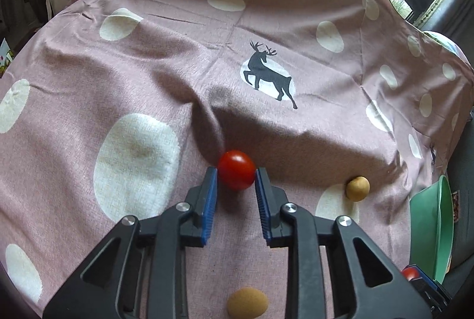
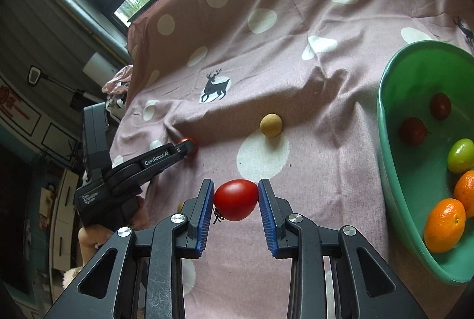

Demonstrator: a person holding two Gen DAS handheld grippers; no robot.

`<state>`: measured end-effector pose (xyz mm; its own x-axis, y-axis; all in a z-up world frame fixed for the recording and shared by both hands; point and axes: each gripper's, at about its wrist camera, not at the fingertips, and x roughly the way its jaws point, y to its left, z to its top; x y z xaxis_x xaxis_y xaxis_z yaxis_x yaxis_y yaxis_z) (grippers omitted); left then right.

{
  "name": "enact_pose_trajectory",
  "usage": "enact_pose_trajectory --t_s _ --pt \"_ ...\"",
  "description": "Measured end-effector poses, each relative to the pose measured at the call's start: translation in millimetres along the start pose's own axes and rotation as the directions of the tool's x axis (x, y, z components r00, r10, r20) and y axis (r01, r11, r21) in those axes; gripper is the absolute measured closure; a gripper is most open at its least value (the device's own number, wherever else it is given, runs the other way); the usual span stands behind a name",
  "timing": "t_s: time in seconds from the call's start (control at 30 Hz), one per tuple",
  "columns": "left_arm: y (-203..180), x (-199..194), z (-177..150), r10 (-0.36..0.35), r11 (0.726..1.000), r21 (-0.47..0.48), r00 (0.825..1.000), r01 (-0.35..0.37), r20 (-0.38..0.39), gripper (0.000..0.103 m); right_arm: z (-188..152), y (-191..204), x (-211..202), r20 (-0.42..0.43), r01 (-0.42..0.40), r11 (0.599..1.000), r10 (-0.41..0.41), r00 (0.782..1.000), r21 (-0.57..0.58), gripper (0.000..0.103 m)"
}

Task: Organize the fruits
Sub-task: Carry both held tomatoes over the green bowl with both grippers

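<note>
**Two tomatoes pinched, bowl half loaded**

Left gripper (image 1: 236, 174) clamped on a red tomato (image 1: 236, 173), blue pads (image 1: 211, 202) touching it on both sides, right down at the pink spotted cloth (image 1: 154, 88) just in front of a raised fold. Same deal on the other side: right gripper (image 2: 236, 195) closed around a second red tomato (image 2: 236, 199), pads pressed to both sides. Can't tell whether that one is touching the cloth or lifted off it.

Seen from the right wrist, left gripper (image 2: 189, 146) off to the left, reaching in sideways with its tomato (image 2: 189, 144) peeking past the tip.

Loose stuff on the cloth: a tan round fruit (image 1: 357, 188) near the right edge, sitting partly on a white spot, well apart from both grippers. Another tan fruit (image 1: 247, 303) close to the near edge, under the left gripper's frame.

Green bowl (image 2: 394, 165) at the right edge of the cloth, holding two dark red tomatoes (image 2: 413, 131), a green tomato (image 2: 460, 155) and two oranges (image 2: 444, 225). Oranges touching each other, green one just above them. Deer print (image 1: 268, 73) out toward the middle of the cloth.
</note>
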<state>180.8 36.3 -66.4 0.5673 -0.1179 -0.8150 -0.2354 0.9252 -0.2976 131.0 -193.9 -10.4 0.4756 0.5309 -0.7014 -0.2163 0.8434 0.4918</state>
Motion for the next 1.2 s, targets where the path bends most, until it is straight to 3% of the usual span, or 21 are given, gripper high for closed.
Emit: enact_pose_trajectory --t_s 0.33,0.67,0.9,1.2 --pt "-1 -2 0 0.000 1.000 0.005 1.000 0.000 0.007 0.079 -2 -3 -9 0.019 0.011 1.000 -0.011 1.000 0.001 0.071" --pt "-30 -61 -20 -0.065 0.996 0.065 0.993 0.059 0.097 0.079 1 -10 -31 0.075 0.015 1.000 -0.016 0.997 0.015 0.071" --pt "-60 -105 -35 -0.176 0.978 0.143 0.971 0.153 0.160 0.079 4 -17 -55 0.136 0.014 0.999 -0.019 0.990 0.039 0.070" --pt "-106 -144 -65 -0.275 0.932 0.296 0.941 0.210 0.196 0.079 6 -33 -89 0.213 0.052 0.996 -0.068 0.975 0.078 0.070"
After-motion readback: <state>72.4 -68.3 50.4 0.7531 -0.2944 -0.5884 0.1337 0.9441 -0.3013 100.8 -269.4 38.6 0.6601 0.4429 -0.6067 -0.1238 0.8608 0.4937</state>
